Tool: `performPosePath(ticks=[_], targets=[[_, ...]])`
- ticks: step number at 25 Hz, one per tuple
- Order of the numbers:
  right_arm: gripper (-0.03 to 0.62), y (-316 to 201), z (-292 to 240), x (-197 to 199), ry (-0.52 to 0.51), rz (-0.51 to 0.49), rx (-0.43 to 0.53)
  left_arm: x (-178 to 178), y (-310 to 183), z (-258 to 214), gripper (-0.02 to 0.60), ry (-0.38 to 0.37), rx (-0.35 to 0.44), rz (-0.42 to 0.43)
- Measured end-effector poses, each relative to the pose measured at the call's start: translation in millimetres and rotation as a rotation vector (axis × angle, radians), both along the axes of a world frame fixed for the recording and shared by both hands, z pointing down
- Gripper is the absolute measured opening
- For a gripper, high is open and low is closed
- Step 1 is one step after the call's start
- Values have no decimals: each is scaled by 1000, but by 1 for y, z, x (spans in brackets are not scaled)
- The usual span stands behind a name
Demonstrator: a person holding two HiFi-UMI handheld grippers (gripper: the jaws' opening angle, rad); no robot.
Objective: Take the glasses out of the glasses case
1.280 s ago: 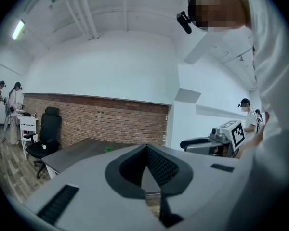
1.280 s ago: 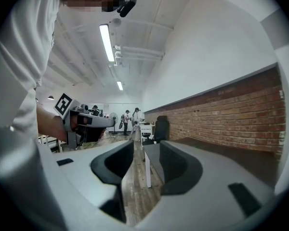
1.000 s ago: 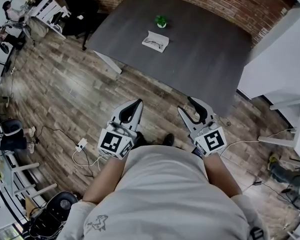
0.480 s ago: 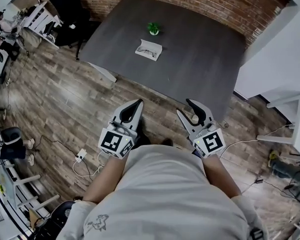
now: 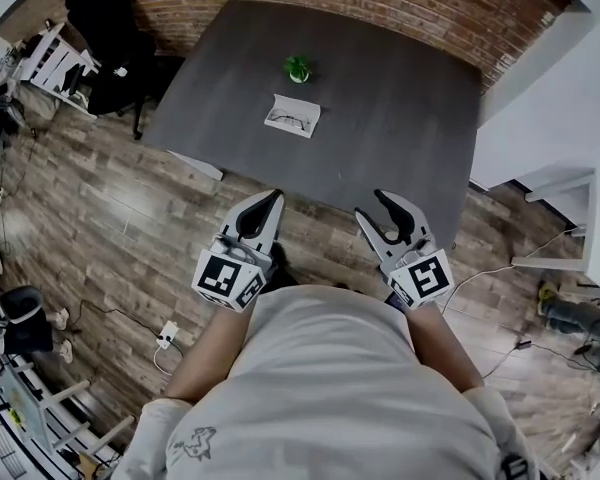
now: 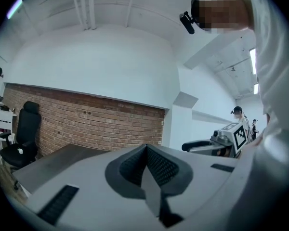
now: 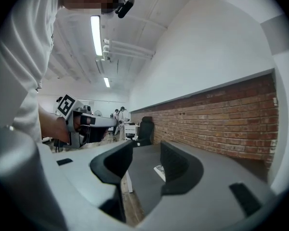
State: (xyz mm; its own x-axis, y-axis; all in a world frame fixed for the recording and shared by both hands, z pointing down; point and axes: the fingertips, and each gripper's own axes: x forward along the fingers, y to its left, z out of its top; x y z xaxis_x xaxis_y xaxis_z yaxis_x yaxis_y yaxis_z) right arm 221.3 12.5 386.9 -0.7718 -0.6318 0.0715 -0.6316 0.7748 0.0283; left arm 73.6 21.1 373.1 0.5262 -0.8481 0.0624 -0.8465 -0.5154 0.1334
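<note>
Head view: the white glasses case (image 5: 292,116) lies on the dark table (image 5: 400,118), just this side of a small green plant (image 5: 298,68). Its long axis runs left to right, the right end a little nearer, and the dark glasses (image 5: 288,121) lie along it. Both grippers hang short of the table's near edge, well apart from the case.

Left gripper view: the left gripper (image 6: 147,165) has its jaws pressed together, nothing between them.

Right gripper view: the right gripper (image 7: 147,165) has its jaws spread (the case shows small between them, far off)
</note>
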Motion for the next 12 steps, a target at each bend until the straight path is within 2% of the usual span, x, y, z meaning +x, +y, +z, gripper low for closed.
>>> performPosePath(ticks=[12], targets=[[186, -57, -6, -96, 39, 76, -17, -101, -61, -11, 11, 18, -1, 83]])
